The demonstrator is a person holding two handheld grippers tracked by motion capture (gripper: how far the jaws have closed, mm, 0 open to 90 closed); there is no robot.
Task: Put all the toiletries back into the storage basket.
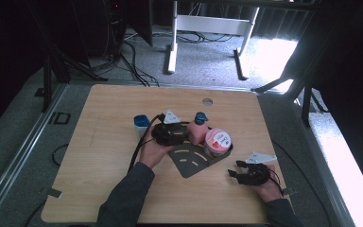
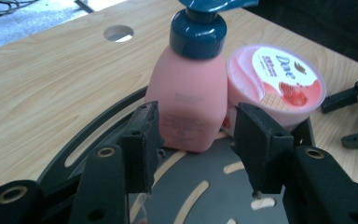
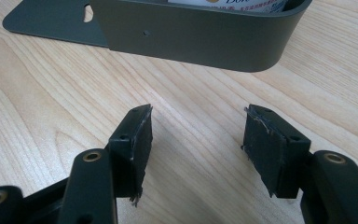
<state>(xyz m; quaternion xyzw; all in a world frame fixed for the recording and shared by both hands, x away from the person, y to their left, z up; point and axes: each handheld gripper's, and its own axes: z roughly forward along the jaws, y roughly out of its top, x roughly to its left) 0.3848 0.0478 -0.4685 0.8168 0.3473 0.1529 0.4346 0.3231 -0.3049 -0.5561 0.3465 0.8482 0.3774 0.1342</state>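
Pink pump bottle (image 2: 186, 100) stands upright on the dark metal rack (image 2: 98, 133), straight ahead of the left gripper (image 2: 196, 140). That gripper's jaws stand apart on either side of the bottle's lower body, one at each flank, and from the left gripper view I cannot tell whether the pads touch it; a narrow gap seems to remain on both sides. The bottle carries a dark blue pump cap (image 2: 198, 32). Just beside it, touching or nearly so, sits a round pink tub (image 2: 275, 81) with a printed lid, also on the rack.

In the high view the left gripper (image 1: 177, 134) is held by the person's left hand (image 1: 152, 150), pointing toward the bottle (image 1: 197, 132), with the tub (image 1: 217, 142) on the far side of the bottle and the flat, slotted part of the rack (image 1: 191, 161) lying on the wooden bench (image 1: 104, 142). A small white container with a blue top (image 1: 141, 123) stands on the bench just behind that hand.

The right gripper (image 3: 196, 135) hovers low over bare bench near the rack's rounded wall (image 3: 205, 42), jaws apart with nothing between them. In the high view it (image 1: 234, 172) lies well apart from the bottle, near the bench's front right corner.
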